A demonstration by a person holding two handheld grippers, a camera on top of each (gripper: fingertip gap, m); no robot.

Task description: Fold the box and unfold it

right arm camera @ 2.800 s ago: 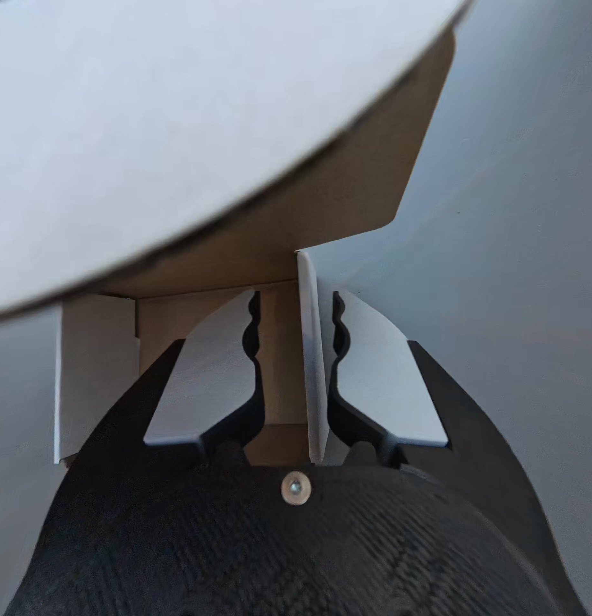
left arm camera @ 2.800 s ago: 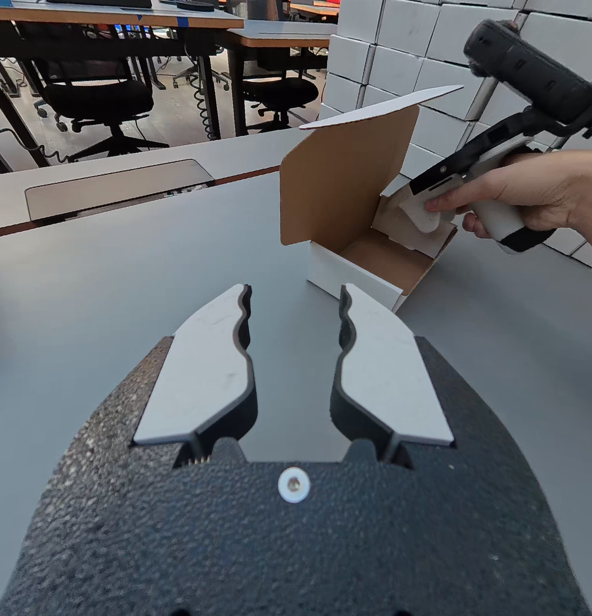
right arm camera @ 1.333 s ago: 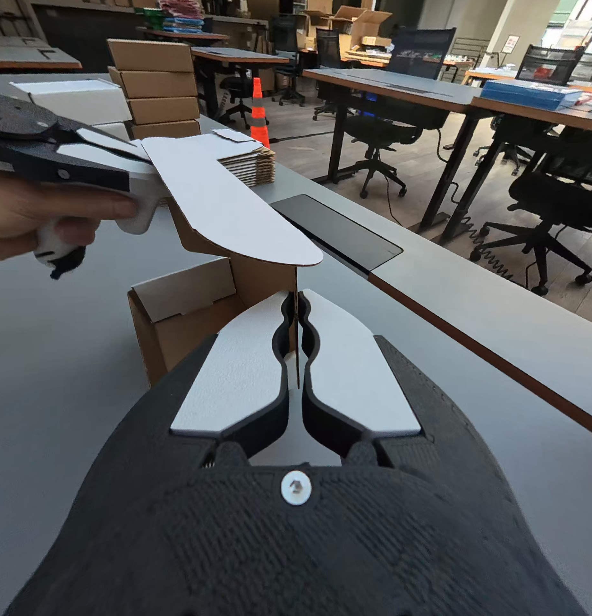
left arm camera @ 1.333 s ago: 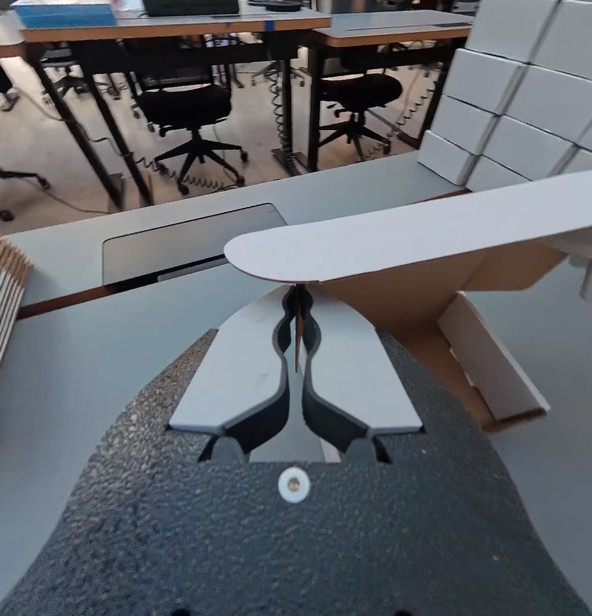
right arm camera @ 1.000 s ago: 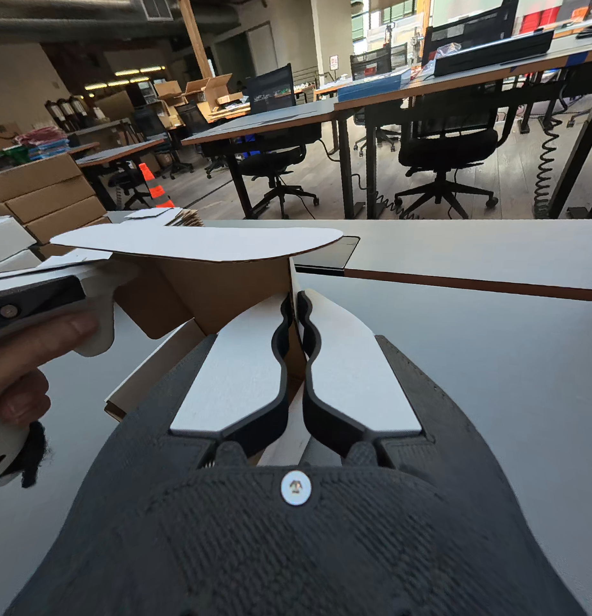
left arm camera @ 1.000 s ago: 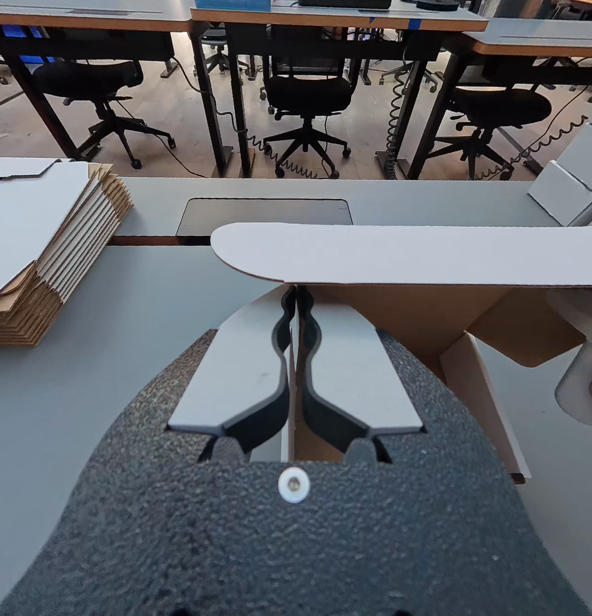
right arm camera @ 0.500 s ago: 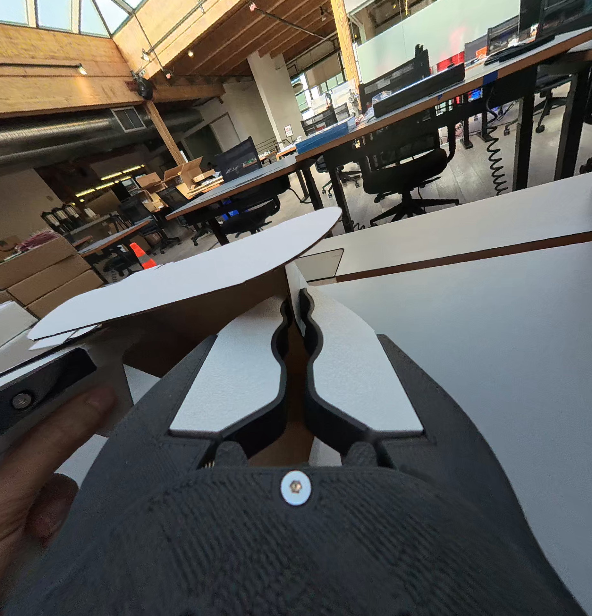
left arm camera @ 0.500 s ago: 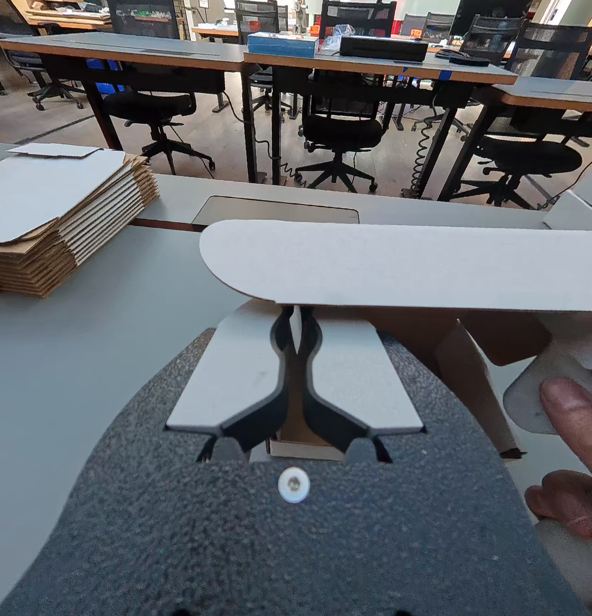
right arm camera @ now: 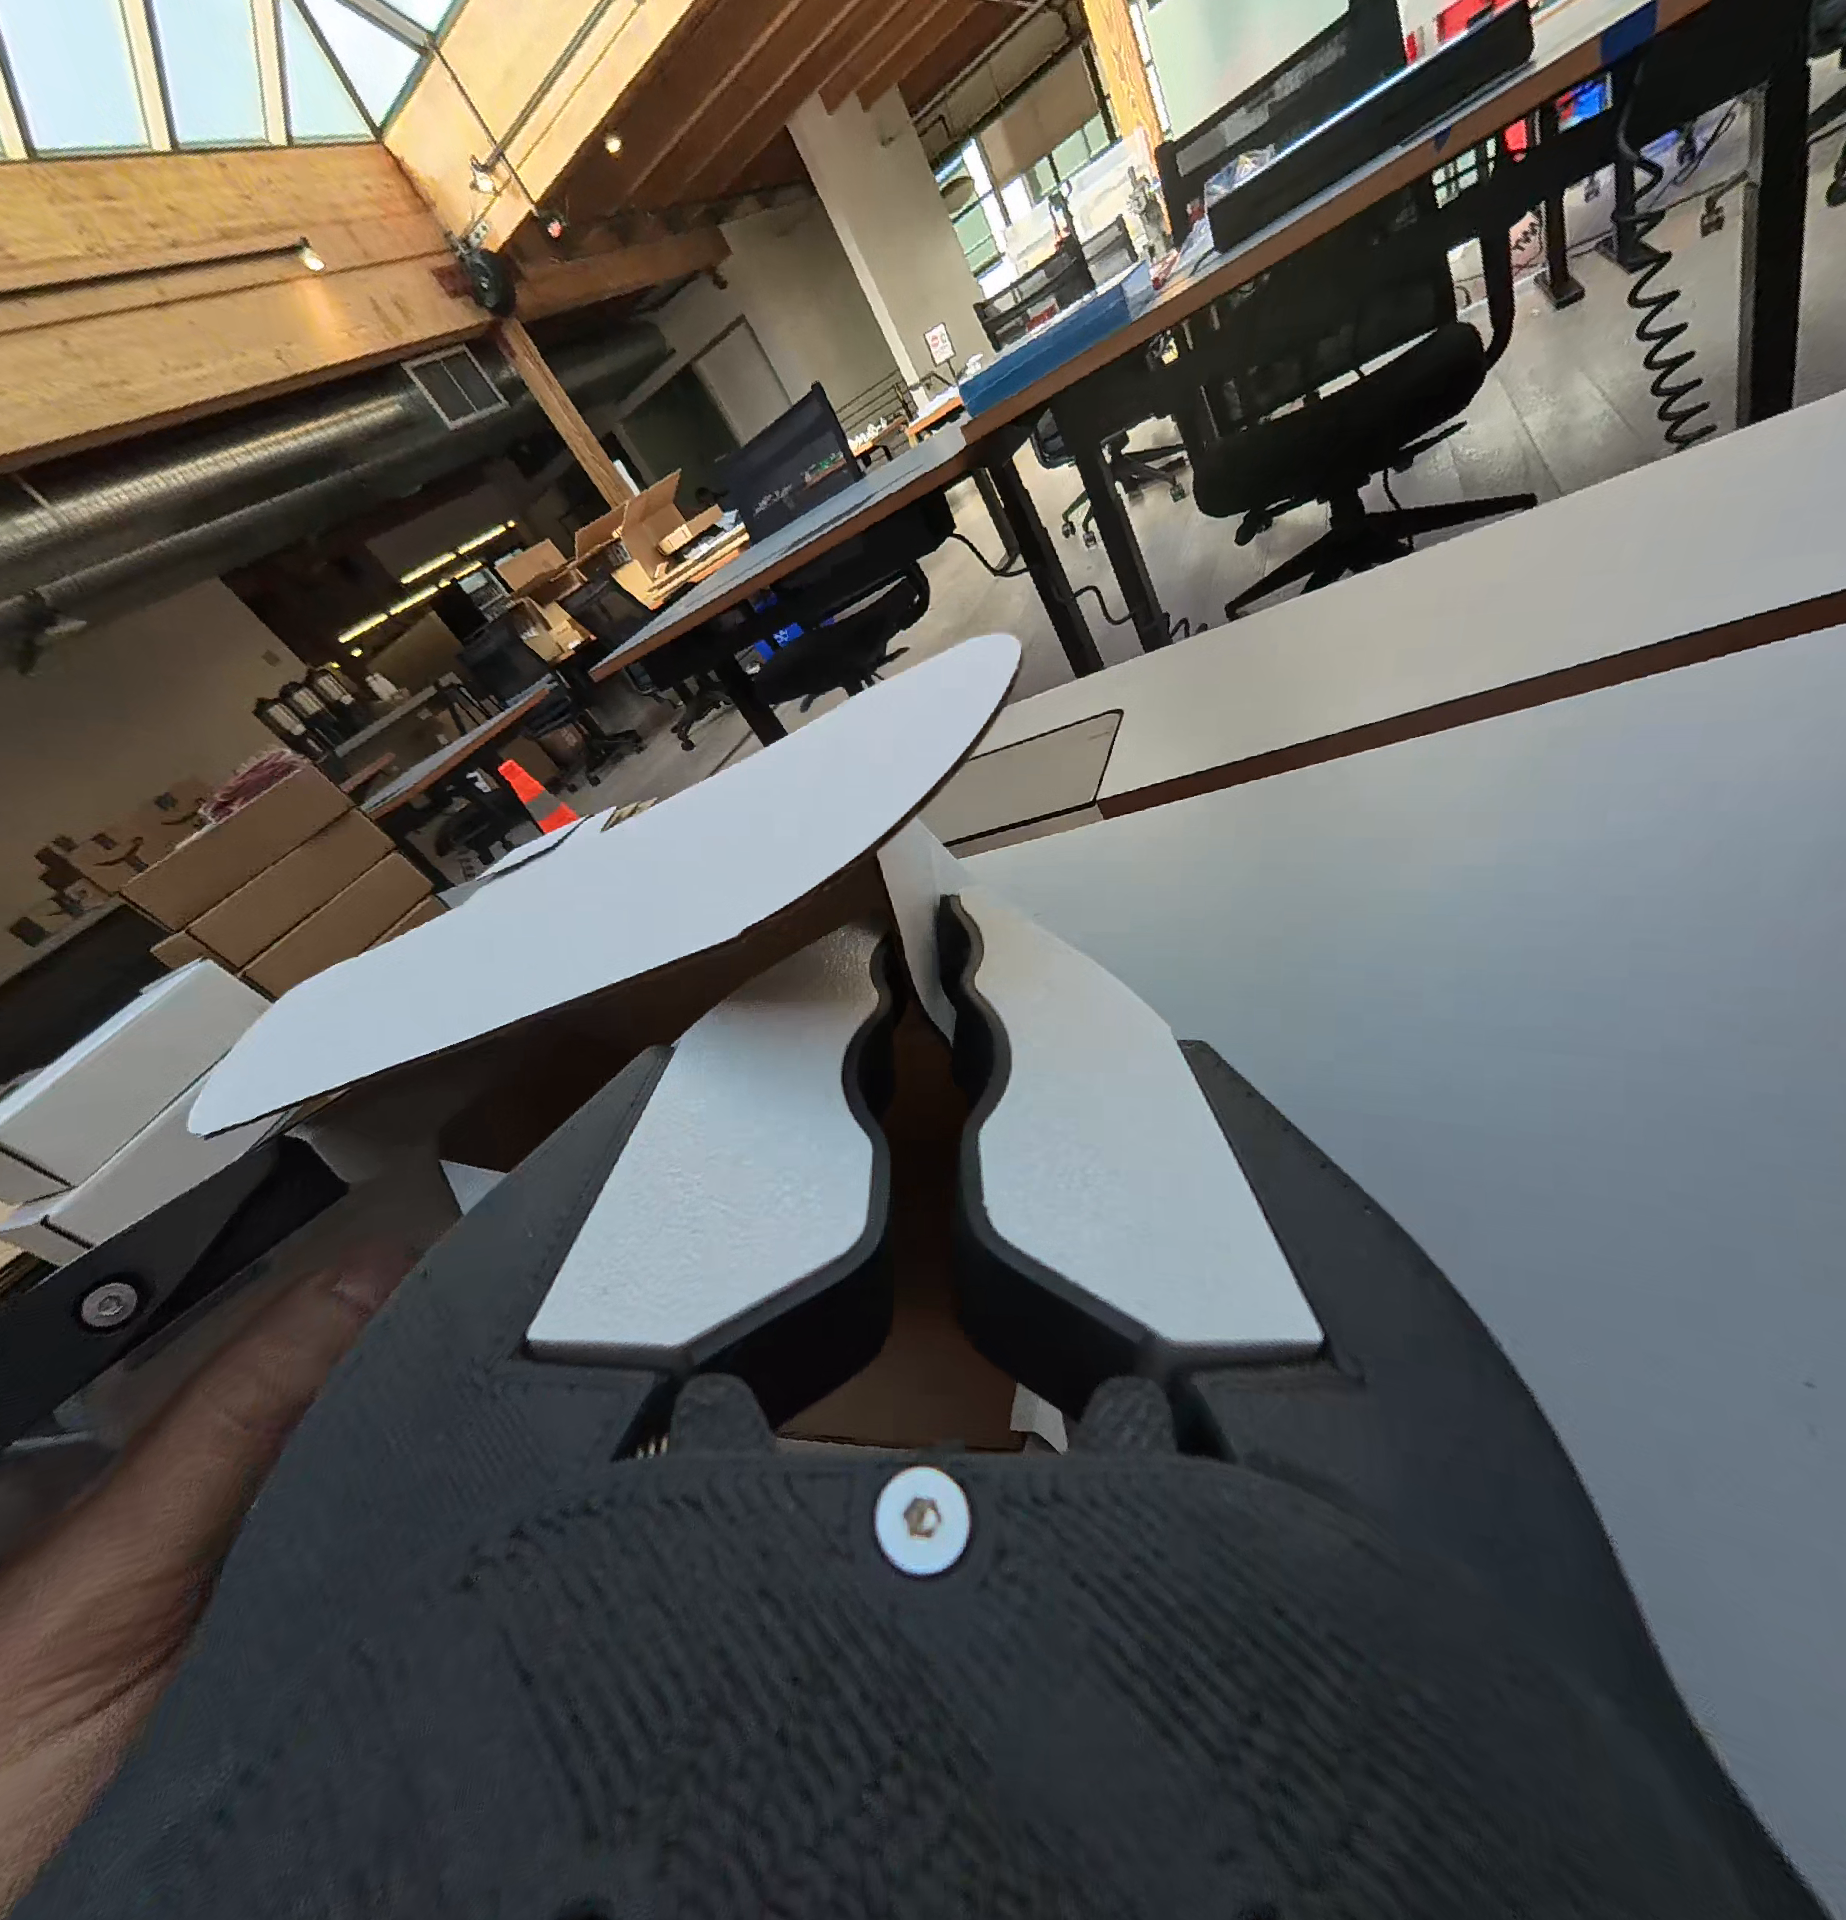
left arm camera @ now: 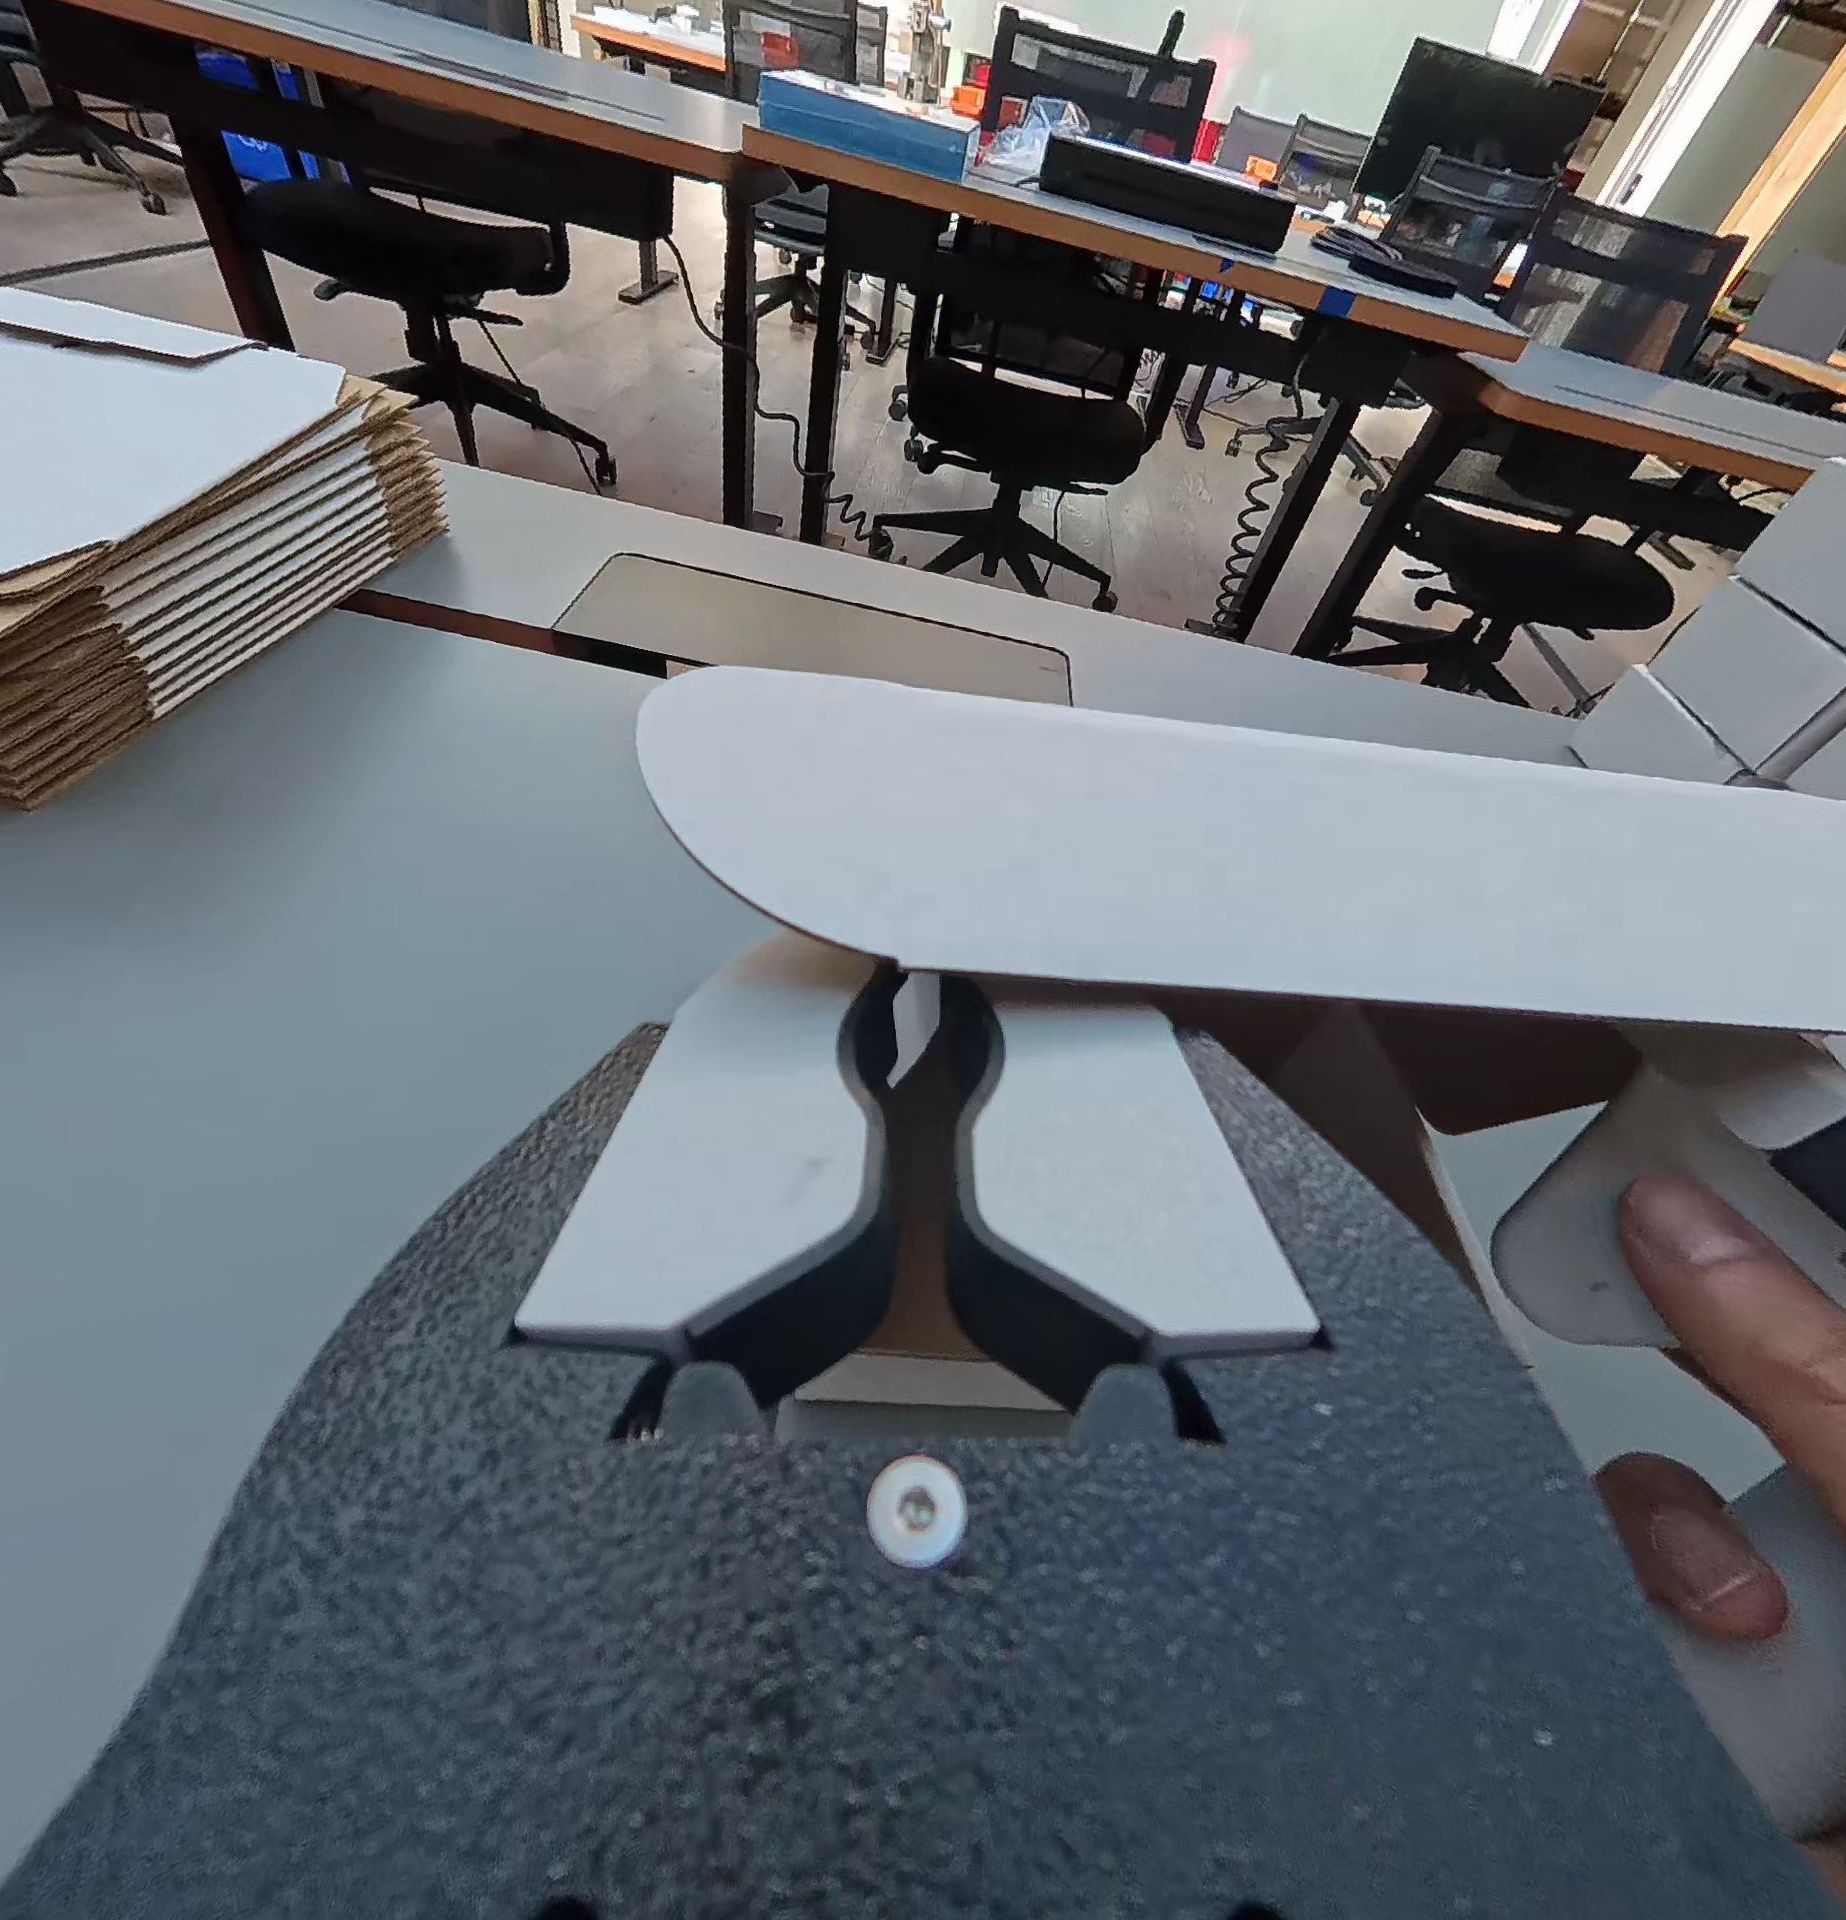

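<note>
The box point(left arm camera: 1262, 873), white outside and brown inside, is held above the grey worktop point(left arm camera: 275, 935) between the two grippers, with its rounded lid flap point(right arm camera: 628, 904) spread nearly flat over both sets of fingertips. In the left wrist view the flap runs from the centre out toward 3 o'clock; in the right wrist view it slopes from 12 o'clock down toward 9 o'clock.

The left hand-held gripper point(left arm camera: 917, 1023) points forward and slightly up, its fingers drawn close and pinching a thin white side wall of the box at the tips. The right hand-held gripper point(right arm camera: 924, 961) is tilted, its view rolled, and its fingers likewise pinch an upright white wall edge just under the flap.

Each view shows the other hand close by: the right hand point(left arm camera: 1729, 1382) at 4 o'clock wraps a white handle, and the left hand point(right arm camera: 119, 1538) sits at 8 o'clock.

A stack of flat cardboard blanks point(left arm camera: 171, 540) lies on the worktop at 10 o'clock, well apart. Folded white boxes point(left arm camera: 1750, 675) are piled at 2 o'clock. Desks and black office chairs point(left arm camera: 1012, 436) stand beyond.
</note>
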